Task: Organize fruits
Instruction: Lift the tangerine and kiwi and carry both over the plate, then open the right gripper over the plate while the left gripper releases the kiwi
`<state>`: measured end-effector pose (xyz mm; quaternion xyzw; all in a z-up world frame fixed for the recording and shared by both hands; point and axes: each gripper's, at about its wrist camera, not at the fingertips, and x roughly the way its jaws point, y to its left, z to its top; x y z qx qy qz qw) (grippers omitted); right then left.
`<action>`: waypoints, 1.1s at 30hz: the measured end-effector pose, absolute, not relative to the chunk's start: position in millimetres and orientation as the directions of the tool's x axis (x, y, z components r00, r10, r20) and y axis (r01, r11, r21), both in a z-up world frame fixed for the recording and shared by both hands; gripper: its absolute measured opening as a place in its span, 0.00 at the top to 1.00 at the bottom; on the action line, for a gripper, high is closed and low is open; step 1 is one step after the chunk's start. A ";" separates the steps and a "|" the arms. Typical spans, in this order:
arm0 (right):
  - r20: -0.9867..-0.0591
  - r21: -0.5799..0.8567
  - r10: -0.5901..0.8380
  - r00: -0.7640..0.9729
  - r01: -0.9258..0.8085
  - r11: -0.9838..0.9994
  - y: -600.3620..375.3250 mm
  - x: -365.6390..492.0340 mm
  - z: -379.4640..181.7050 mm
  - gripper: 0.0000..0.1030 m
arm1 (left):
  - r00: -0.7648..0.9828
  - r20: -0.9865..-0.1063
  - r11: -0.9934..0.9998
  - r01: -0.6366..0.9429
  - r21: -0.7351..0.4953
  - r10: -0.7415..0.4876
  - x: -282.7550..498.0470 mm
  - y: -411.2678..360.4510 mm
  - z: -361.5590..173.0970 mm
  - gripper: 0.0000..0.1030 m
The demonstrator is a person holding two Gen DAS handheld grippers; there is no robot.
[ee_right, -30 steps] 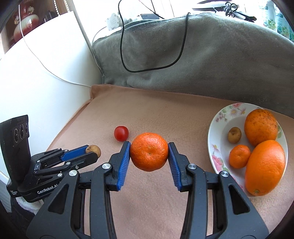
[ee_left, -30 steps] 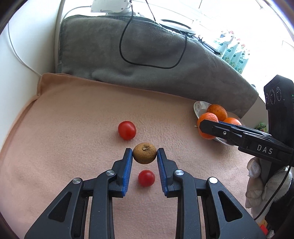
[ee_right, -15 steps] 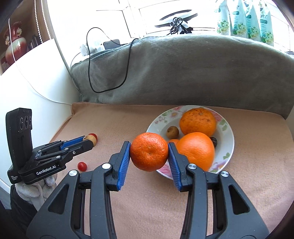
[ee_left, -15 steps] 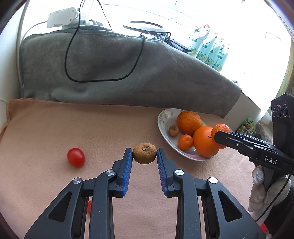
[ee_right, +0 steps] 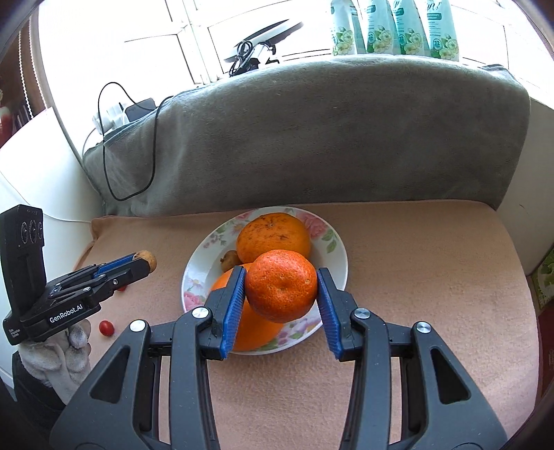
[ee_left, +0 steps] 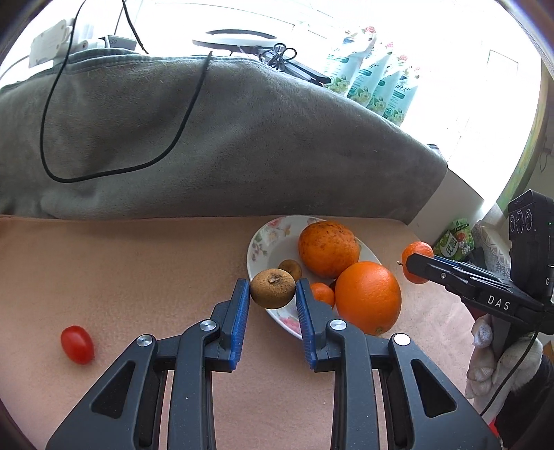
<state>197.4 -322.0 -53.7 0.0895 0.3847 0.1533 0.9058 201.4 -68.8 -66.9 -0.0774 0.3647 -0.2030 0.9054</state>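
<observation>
My left gripper is shut on a small brown fruit, held above the near left rim of the floral plate. My right gripper is shut on a tangerine, held over the plate's near half. The plate holds two big oranges, a small tangerine and a small brown fruit. A cherry tomato lies on the pink cloth at left; two tomatoes show in the right wrist view. The right gripper also shows at right in the left wrist view, the left gripper at left in the right wrist view.
A grey blanket with a black cable rises behind the pink cloth. Green packets stand on the sill. A white wall panel borders the left side; the cloth's right edge drops off.
Both grippers have swung right toward the plate with their fruits. The plate is now close under both. The tomatoes have slid to the left of view.
</observation>
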 end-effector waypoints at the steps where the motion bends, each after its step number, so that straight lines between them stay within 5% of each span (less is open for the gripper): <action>1: -0.672 0.282 0.343 0.656 -0.201 0.938 -324.5 200.3 -55.8 0.59 | 0.648 -0.632 0.905 0.314 -0.287 -0.425 203.2 -71.0 -68.1 0.75; 33: -0.707 0.357 0.376 0.599 -0.156 0.921 -332.7 236.8 -83.0 0.58 | 0.628 -0.658 0.906 0.347 -0.242 -0.416 218.4 -98.4 -74.1 0.75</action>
